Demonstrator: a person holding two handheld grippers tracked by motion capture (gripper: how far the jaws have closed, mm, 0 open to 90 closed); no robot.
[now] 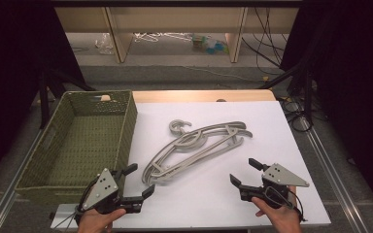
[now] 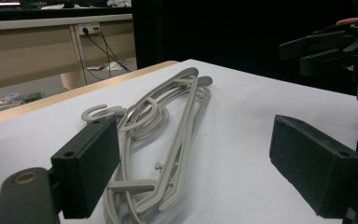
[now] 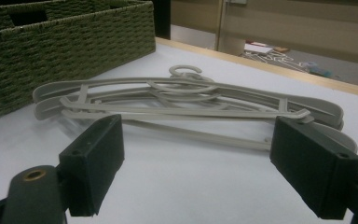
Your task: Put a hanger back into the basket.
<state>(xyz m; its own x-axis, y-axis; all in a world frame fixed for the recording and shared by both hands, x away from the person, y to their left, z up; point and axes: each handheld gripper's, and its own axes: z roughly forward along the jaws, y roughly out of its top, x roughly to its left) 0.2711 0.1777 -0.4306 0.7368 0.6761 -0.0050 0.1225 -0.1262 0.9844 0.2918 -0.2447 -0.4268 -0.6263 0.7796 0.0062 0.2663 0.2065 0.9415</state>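
Grey hangers (image 1: 196, 148) piled mid-table, green basket (image 1: 126, 127) left, both claws open: left (image 1: 137, 180), right (image 1: 245, 171)

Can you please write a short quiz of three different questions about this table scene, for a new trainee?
1. True or false: the grey hangers lie inside the green basket.
2. Multiple choice: how do the jaws of the left hand-held gripper stand? A) open, with nothing between them B) shut on a hanger C) shut on the basket rim
3. Short answer: on which side of the hanger pile, in the high view, is the right hand-held gripper?

Key:
1. False. They lie in a pile on the white table, beside the basket.
2. A
3. At its lower right, apart from the pile, with its jaws open.
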